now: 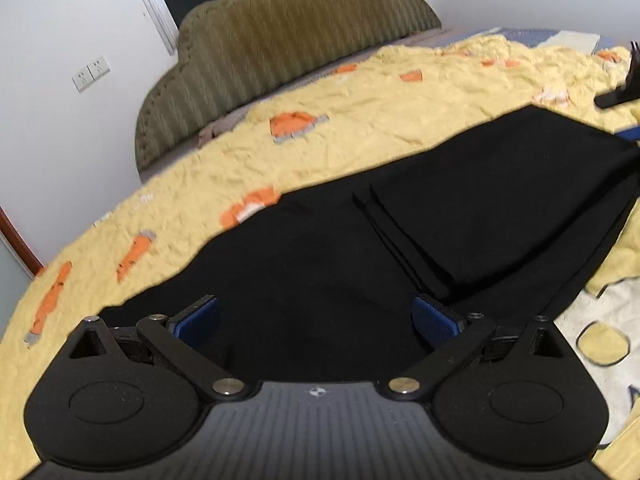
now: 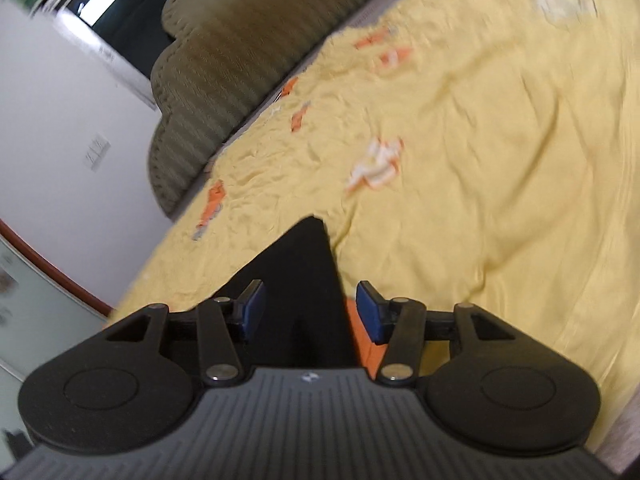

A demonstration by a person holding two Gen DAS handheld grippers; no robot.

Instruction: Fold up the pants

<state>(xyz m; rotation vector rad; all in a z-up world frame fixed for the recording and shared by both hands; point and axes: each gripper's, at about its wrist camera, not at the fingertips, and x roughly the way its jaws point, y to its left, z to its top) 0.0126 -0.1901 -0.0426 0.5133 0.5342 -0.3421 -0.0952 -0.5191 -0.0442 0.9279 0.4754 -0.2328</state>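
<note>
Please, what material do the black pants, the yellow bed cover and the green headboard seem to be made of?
Black pants: probably a smooth matte woven cloth; the folded edges lie flat and crisp.
Yellow bed cover: likely soft crinkled cotton; fine wrinkles all over, with printed orange shapes.
Green headboard: seemingly padded ribbed fabric, perhaps corduroy; vertical ridges.

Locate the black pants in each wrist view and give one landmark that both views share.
Left wrist: the pants fill the centre and right, partly folded, spread on the yellow bedspread.
Right wrist: only a pointed corner of the pants shows, low centre, between the tool's pads.
Shared landmark: the green scalloped headboard, upper centre in the left view and upper left in the right view.
</note>
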